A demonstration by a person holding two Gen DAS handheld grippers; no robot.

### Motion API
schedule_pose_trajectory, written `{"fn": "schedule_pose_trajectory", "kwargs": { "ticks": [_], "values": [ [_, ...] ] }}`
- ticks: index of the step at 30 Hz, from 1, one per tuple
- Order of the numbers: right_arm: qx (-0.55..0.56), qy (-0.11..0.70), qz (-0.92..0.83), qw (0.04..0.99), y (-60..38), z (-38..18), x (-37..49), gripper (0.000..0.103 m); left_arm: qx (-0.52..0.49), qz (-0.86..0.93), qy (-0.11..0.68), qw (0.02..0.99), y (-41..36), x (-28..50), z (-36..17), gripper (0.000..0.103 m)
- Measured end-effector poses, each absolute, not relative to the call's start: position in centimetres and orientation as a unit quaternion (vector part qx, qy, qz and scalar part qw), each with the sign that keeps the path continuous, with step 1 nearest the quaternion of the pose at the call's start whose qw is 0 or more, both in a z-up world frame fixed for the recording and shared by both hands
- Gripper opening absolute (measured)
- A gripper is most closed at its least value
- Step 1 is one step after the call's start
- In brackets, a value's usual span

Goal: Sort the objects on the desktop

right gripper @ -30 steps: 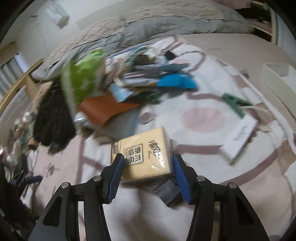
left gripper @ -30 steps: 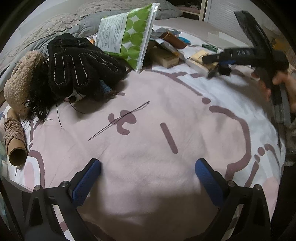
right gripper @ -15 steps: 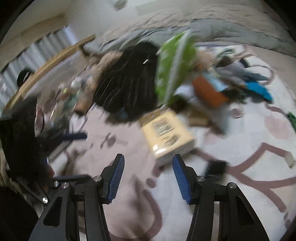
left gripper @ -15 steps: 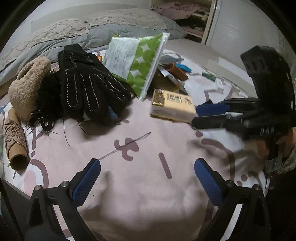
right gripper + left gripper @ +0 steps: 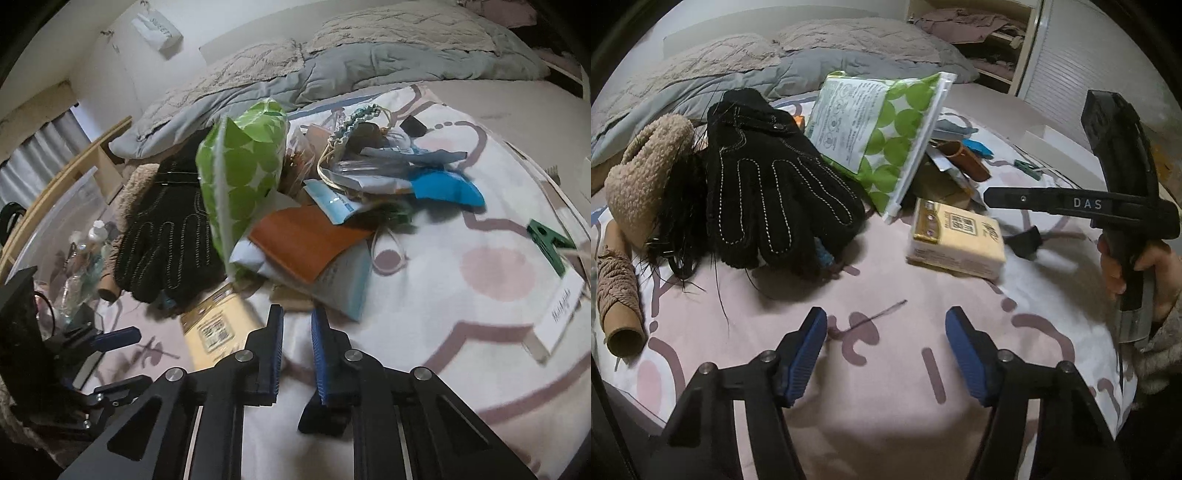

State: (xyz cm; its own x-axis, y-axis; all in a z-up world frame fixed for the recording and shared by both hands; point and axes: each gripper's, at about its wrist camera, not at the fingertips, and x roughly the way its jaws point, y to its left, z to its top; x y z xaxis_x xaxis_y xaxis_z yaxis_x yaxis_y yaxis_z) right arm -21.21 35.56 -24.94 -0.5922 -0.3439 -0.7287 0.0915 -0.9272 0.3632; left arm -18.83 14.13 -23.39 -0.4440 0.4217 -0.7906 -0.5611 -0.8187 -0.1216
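The left gripper [image 5: 885, 332] hangs over the pink-patterned bedspread [image 5: 886, 406], its blue-padded fingers now closer together than half a second ago but still apart and holding nothing. The right gripper [image 5: 297, 325], which a second ago was clamped on the yellow tissue pack [image 5: 955, 242], has drawn back from it; its fingers stand narrowly parted with nothing between them, and from the left camera it shows at the right edge, held in the person's hand [image 5: 1134, 269]. The tissue pack now lies flat on the bedspread, released, printed face up, a soft rectangular block just ahead of the left gripper. Just left of it lie black stitched gloves [image 5: 768, 188], with a roll of brown twine [image 5: 617, 291] nearer the edge. Behind, a green-dotted zip bag [image 5: 886, 136] leans upright against a heap of papers and packets [image 5: 369, 177]. Grey bedding [image 5: 775, 70] lies beyond.
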Motion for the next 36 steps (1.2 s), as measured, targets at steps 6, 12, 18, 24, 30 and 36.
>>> {"fn": "schedule_pose_trajectory", "kwargs": {
  "ticks": [6, 12, 18, 24, 30, 36],
  "values": [
    [0.451, -0.123, -0.870, 0.157, 33.4, -26.0, -21.5, 0.014, -0.451, 0.847, 0.067, 0.274, 13.3, -19.9, -24.1, 0.067],
    [0.466, -0.058, -0.854, 0.226, 28.5, -26.4, -20.3, 0.014, -0.460, 0.852, 0.053, 0.244, 11.7, -20.8, -24.8, 0.064],
    [0.470, -0.078, -0.841, 0.257, 28.1, -26.1, -19.5, 0.014, -0.460, 0.856, 0.063, 0.229, 10.4, -20.7, -24.7, 0.064],
    [0.480, -0.066, -0.822, 0.301, 26.0, -26.3, -18.1, 0.014, -0.459, 0.861, 0.074, 0.206, 8.4, -20.3, -24.6, 0.064],
    [0.485, -0.045, -0.808, 0.332, 23.8, -26.3, -17.2, 0.014, -0.450, 0.872, 0.062, 0.184, 6.2, -20.0, -23.6, 0.068],
    [0.455, -0.074, -0.843, 0.278, 27.6, -24.1, -17.2, 0.014, -0.422, 0.886, 0.048, 0.186, 5.2, -19.5, -21.5, 0.078]
  ]
}}
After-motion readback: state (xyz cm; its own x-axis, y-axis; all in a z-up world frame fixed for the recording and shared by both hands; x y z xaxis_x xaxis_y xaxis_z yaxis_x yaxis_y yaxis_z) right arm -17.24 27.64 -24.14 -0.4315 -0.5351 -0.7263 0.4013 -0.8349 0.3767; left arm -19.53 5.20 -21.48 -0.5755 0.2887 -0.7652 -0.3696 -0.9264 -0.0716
